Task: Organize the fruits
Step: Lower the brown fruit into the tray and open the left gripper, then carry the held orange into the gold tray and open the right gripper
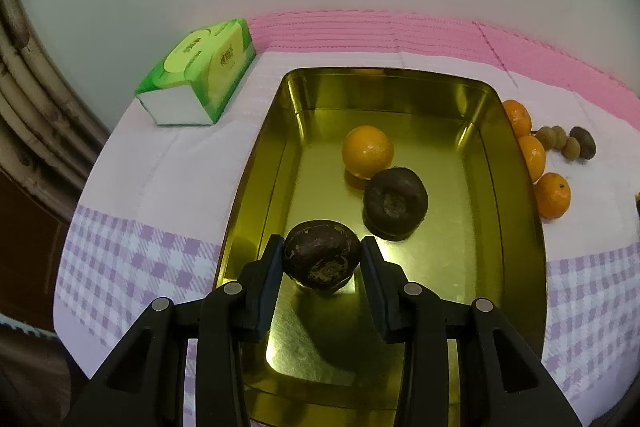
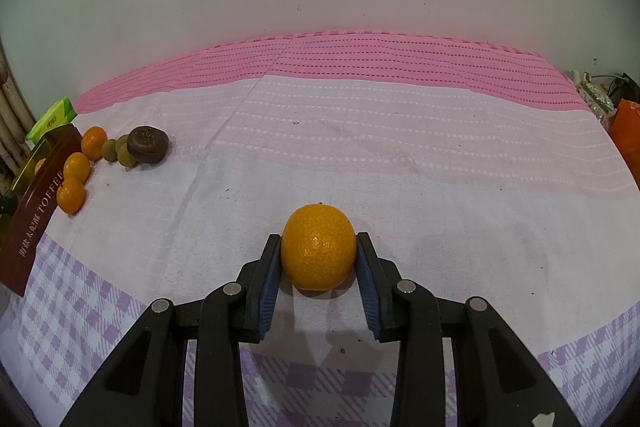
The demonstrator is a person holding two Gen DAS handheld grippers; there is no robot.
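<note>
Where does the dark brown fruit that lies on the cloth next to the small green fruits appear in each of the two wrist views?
Left wrist view: the dark brown fruit is at the far right edge, beyond the gold tin, touching the small green fruits.
Right wrist view: it is at upper left, just right of the small green fruits.
Shared landmark: the row of three oranges beside the tin.

Small greenish fruits (image 1: 554,139) too small to name — perhaps longans — and an orange object (image 2: 629,139) edge-cropped.

Black gripper (image 1: 322,259), silver pivot pins
</note>
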